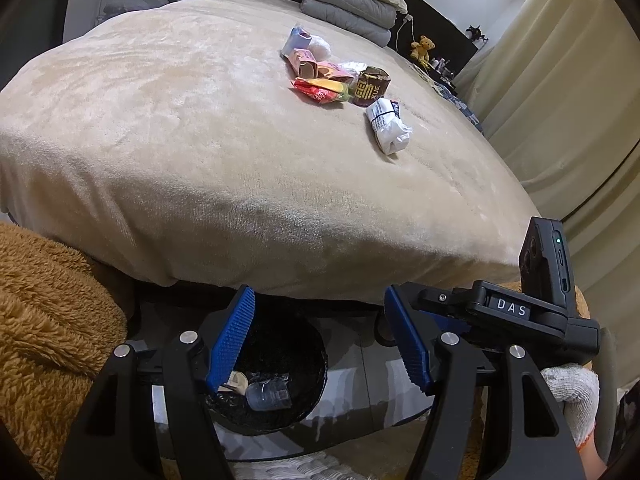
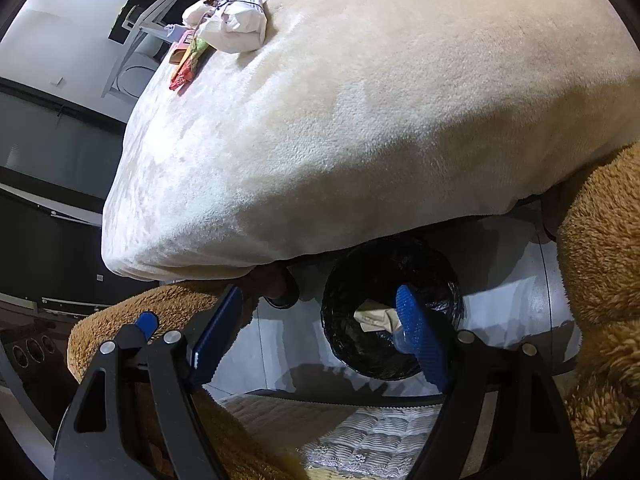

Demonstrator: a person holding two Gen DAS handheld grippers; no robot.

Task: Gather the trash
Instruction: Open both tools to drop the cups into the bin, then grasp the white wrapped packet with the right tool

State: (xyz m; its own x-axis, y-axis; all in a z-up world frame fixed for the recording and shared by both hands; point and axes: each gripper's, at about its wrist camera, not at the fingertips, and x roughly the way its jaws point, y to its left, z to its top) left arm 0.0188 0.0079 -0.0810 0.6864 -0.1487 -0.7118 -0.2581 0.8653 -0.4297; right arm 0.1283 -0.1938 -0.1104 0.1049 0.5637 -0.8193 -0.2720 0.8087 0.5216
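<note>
A: Bedroom, beige bed [image 1: 200, 140], black trash bin [image 1: 280, 420] on the floor at its foot. Step?

B: Drop looks done. Bin sits right under the left gripper [image 1: 320, 340], below and right of the right gripper [image 2: 316, 336]. Both jaws released, nothing between the pads. Crumpled paper [image 2: 376, 316] and a clear plastic piece [image 1: 268, 394] lie in the bin.

A: What's left?

B: Wrapper pile [image 1: 332, 76] and a white wad [image 1: 388, 128], well ahead of the jaws, up on the bed. Next move probably: lift, reach forward, pinch the white wad first.

A: Surroundings?

B: Brown plush [image 1: 48, 320] beside the bin, curtain [image 1: 560, 80] far right.
</note>
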